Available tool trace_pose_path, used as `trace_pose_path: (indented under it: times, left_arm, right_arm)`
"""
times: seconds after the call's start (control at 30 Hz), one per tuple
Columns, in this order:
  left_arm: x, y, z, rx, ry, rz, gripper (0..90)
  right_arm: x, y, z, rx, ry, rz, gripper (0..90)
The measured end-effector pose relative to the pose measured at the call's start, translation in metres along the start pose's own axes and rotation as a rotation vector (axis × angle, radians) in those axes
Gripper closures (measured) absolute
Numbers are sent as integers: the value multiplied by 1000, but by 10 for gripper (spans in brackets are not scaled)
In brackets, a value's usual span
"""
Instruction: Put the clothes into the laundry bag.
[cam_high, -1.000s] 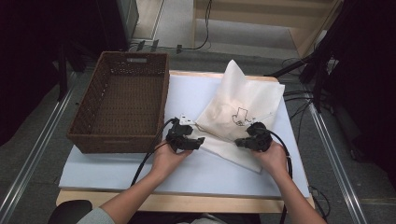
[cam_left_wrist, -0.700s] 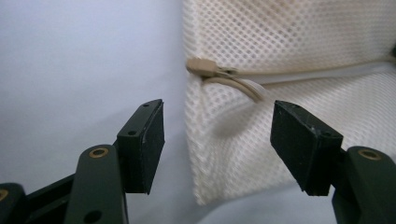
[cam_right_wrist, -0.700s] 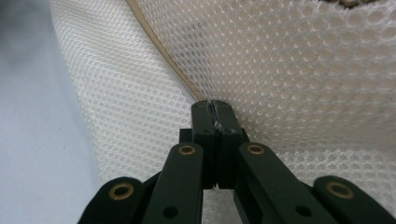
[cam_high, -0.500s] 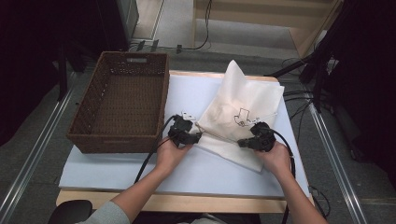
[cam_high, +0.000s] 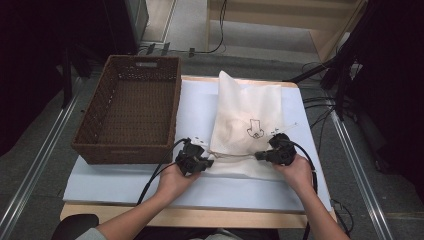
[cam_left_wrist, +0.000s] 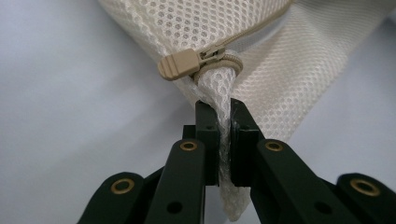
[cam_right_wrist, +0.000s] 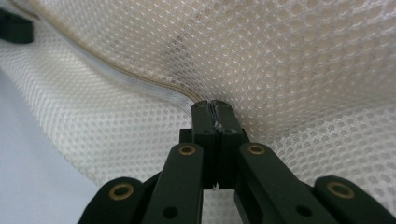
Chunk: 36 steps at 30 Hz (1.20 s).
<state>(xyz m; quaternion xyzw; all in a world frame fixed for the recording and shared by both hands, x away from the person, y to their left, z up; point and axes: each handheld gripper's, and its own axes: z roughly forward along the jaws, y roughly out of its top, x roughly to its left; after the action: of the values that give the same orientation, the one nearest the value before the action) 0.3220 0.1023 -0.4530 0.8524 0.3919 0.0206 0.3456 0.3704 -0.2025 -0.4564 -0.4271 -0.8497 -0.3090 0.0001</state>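
A cream mesh laundry bag (cam_high: 248, 125) is laid on the white surface (cam_high: 125, 177), right of centre in the high view, with the brown wicker basket (cam_high: 131, 115) at its left. The zippered edge of the bag (cam_high: 235, 155) runs left to right across the lower middle of that view, and it is stretched between the two grippers.

The left gripper (cam_high: 206, 163) is seen at the left end of that edge. In the left gripper view its fingers (cam_left_wrist: 208, 135) have just been closing and are now pinched on a twisted tail of mesh (cam_left_wrist: 219, 93) at the bag's corner. The beige zipper pull (cam_left_wrist: 180, 64) lies just above and slightly left of the fingertips, almost touching them, with the zipper line running away to the upper right of that frame.

The right gripper (cam_high: 260, 155) is at the other end of the edge; in the right gripper view its fingers (cam_right_wrist: 203, 126) are clamped shut on a fold of mesh beside the zipper seam (cam_right_wrist: 140, 79).

The pull is judged far nearer the left hand, so any zipper travel would run rightward along the edge toward the right hand.
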Motion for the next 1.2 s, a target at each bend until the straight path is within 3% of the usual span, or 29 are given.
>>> trace_pose_path:
  times: [0.17, 0.23, 0.3, 0.43, 0.5, 0.6, 0.7, 0.87, 1.2]
  left_arm:
    - [4, -14, -1, 6, -5, -12, 831]
    - [9, -15, -1, -10, -23, -40, 797]
    - [8, -14, -3, -3, -11, -17, 776]
    - [7, -13, -5, -8, -3, 10, 684]
    - [9, -12, -7, -12, -22, -9, 614]
    - [11, -10, -11, -25, -45, -42, 511]
    - [10, -9, -17, -39, -55, -42, 451]
    - [5, -6, -26, -55, -59, -4, 403]
    - [-1, -3, -50, -77, -73, 40, 371]
  right_arm:
    - [9, -10, -1, 0, 54, -7, 900]
    - [10, -10, -1, 10, 35, -27, 900]
    - [9, -11, 0, 28, 79, -17, 900]
    - [9, -12, -1, 16, 75, -30, 897]
    - [9, -12, 1, 17, 73, -38, 889]
    - [11, -12, -1, 4, 78, -57, 805]
    - [14, -10, -8, -31, 57, -91, 720]
    - [21, -12, -21, -101, 73, -113, 620]
    - [33, -17, -40, -176, 55, -144, 492]
